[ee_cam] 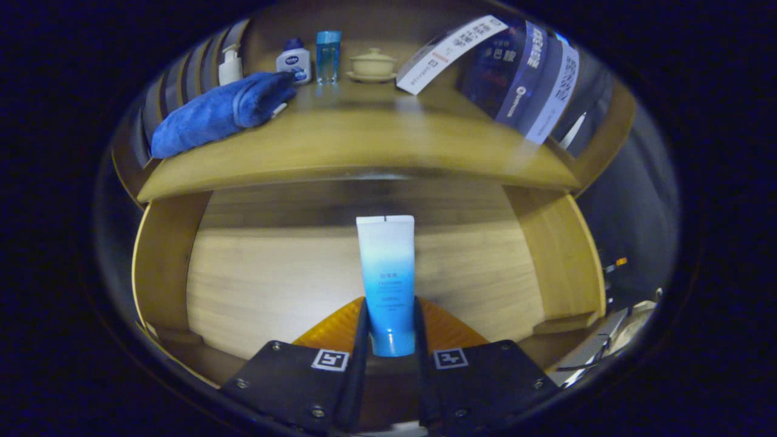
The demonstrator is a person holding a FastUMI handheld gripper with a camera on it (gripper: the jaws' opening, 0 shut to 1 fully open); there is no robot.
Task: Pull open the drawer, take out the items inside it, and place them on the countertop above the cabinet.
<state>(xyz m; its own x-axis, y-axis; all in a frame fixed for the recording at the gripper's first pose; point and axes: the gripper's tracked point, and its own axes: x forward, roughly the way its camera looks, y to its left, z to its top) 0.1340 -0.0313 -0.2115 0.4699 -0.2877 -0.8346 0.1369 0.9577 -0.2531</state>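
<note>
A white-to-blue tube (386, 279) stands between my two fingers, pressed on both sides near its cap end, with its crimped end pointing away from me. My gripper (388, 328) is shut on it, held over the open wooden drawer (255, 285), whose pale floor lies under the tube. Beyond and above the drawer is the wooden countertop (376, 145). On it lie a folded blue towel (218, 112), a white pump bottle (230, 64), a small white-and-blue bottle (294, 60), a clear blue bottle (328, 56) and a beige lidded cup on a saucer (372, 64).
The drawer's side walls (164, 261) (561, 261) rise left and right of my fingers. A dark box with white label strips (516, 73) leans at the countertop's right end. The middle of the countertop is bare wood.
</note>
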